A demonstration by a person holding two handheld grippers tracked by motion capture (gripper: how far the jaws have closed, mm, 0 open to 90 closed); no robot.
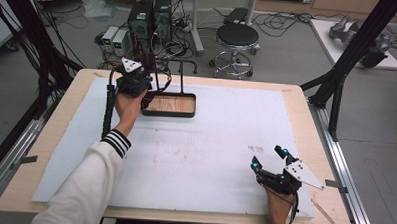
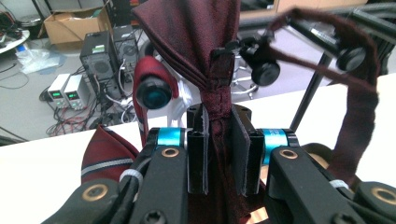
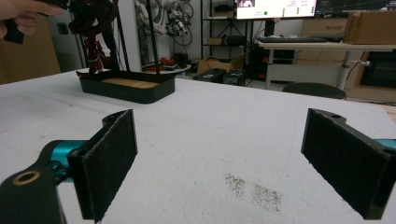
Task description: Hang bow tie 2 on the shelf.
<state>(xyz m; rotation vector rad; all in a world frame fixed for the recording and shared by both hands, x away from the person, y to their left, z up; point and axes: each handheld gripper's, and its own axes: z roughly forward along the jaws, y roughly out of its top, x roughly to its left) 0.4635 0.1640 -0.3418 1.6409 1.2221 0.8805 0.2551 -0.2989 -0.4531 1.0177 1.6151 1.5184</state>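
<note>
in the high view the left gripper (image 1: pixel 136 76) is held up at the far left part of the table (image 1: pixel 45 136), over the left end of a black tray with a wooden floor (image 1: pixel 168 104), and a dark red tie (image 1: pixel 147 59) bunches at its far side by the thin black rack (image 1: pixel 180 74) that rises from the tray. the tray sits close to the table's far edge, its long side running along that edge. the right gripper (image 1: pixel 270 159) rests low near the near right corner, jaws spread, well apart from the tray, with a wide bare stretch of white mat (image 1: pixel 210 142) between them. in the left gripper view the left gripper (image 2: pixel 219 154) has its jaws pressed onto the tie (image 2: pixel 217 107), pinching a gathered, narrow part; the tie's long axis runs upright here, fanning out in folds above the pads, while a thin band of it (image 2: pixel 359 116) loops over a rack peg at the right and a striped tie (image 2: pixel 109 156) lies low at the left. in the right gripper view the right gripper (image 3: pixel 219 158) points level across the mat towards the tray (image 3: pixel 128 88), its felt-faced jaws wide apart with nothing between them, open mat ahead and a faint grey smudge (image 3: pixel 254 191) just in front.
</note>
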